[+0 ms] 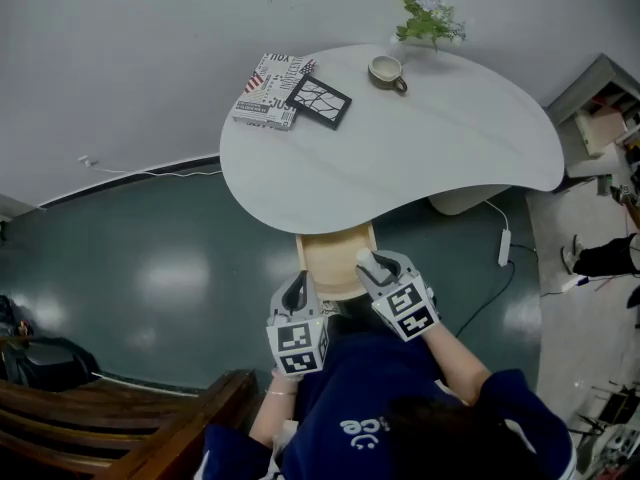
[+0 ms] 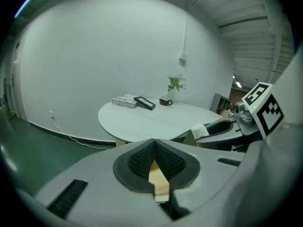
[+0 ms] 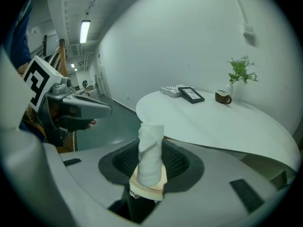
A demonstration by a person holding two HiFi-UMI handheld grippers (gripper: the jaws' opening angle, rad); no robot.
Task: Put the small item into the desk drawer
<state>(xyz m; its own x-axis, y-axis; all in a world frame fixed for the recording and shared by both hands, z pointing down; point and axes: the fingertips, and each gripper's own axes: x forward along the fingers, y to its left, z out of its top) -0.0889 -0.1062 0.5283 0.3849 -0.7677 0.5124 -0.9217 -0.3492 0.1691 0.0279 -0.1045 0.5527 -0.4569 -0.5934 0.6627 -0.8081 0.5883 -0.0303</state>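
A pale wooden drawer stands pulled out from under the near edge of the white table. My right gripper hovers over the drawer's right side, shut on a small white rolled item that stands upright between its pads. The same roll shows at the jaw tips in the head view. My left gripper sits by the drawer's near left corner, its pads meeting with nothing between them. In the left gripper view the right gripper shows with the roll.
On the table's far side lie a patterned book, a black framed picture, a mug and a small plant. A wooden bench stands at lower left. A white adapter with cable lies on the floor.
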